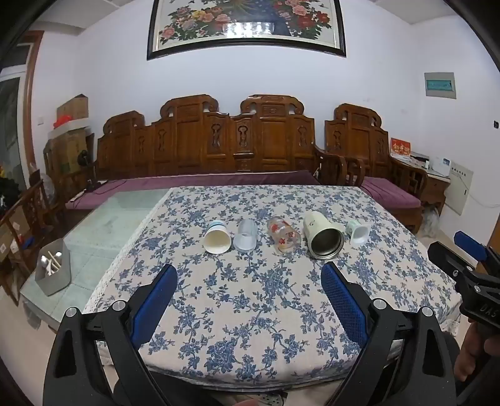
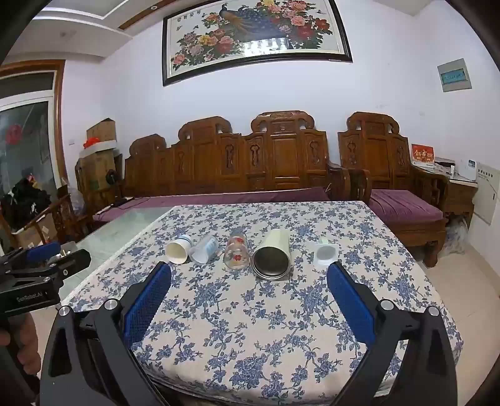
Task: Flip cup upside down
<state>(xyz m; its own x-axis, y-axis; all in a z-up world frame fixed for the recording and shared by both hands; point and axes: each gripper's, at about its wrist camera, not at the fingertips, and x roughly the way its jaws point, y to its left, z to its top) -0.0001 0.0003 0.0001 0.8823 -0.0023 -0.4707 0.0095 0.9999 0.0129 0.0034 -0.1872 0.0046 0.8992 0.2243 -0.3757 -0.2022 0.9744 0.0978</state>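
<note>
Beside the metal tumbler, lying among 5, the glass cup: fragile, slippery, best gripped mid-body; both grippers wide, empty.

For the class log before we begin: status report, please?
Left gripper and right gripper open, empty, short of the cups. Five cups on their sides in a row on the tablecloth. Nothing in the way.

Carved wooden sofa, framed peony painting
</note>
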